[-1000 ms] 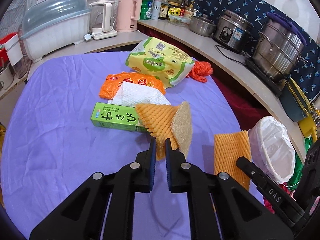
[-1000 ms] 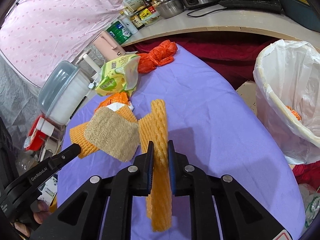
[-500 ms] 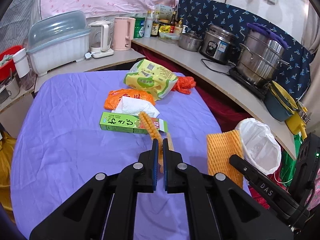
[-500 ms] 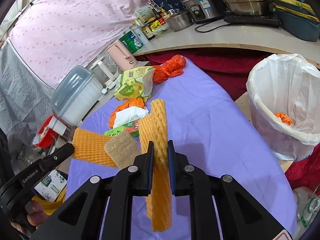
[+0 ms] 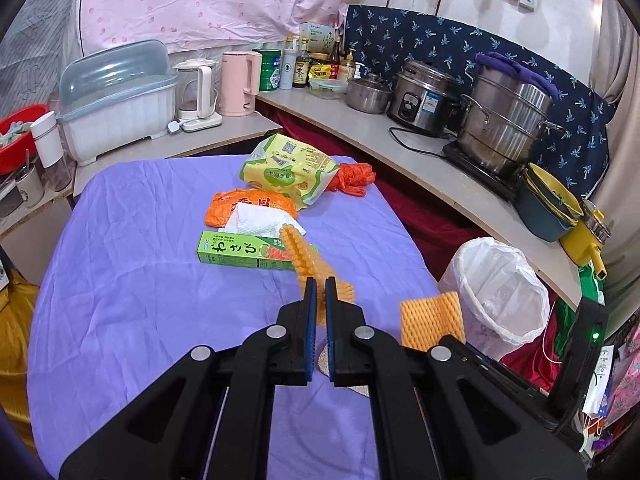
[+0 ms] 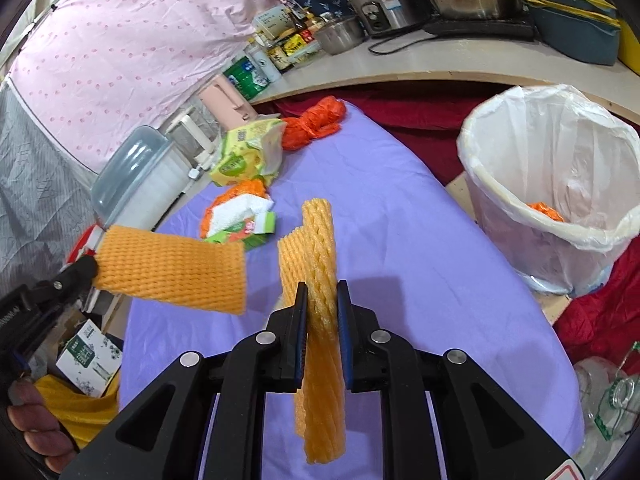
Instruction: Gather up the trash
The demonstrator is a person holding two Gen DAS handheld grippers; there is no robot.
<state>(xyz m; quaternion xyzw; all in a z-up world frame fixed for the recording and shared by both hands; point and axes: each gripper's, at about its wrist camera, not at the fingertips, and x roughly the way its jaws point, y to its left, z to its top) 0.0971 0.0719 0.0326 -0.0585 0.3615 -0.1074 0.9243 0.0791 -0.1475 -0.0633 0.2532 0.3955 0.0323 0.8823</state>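
My left gripper [image 5: 321,280] is shut on an orange foam fruit net [image 5: 304,256] held above the purple table; it also shows in the right wrist view [image 6: 172,270]. A tan scrub pad [image 5: 326,360] lies on the cloth under the left gripper. My right gripper [image 6: 322,284] is shut on a second orange foam net [image 6: 318,272], seen in the left wrist view [image 5: 432,316]. The white-lined trash bin [image 6: 560,184] stands right of the table, with orange trash inside.
On the purple table [image 5: 120,280] lie a green box [image 5: 244,250], a white napkin [image 5: 256,220], an orange wrapper [image 5: 244,202], a yellow-green bag [image 5: 288,172] and an orange plastic bag [image 5: 354,176]. Counters with pots and kettles stand behind.
Both grippers have risen and pulled back with their foam nets. The tan scrub pad has dropped from the left gripper's net onto the table.
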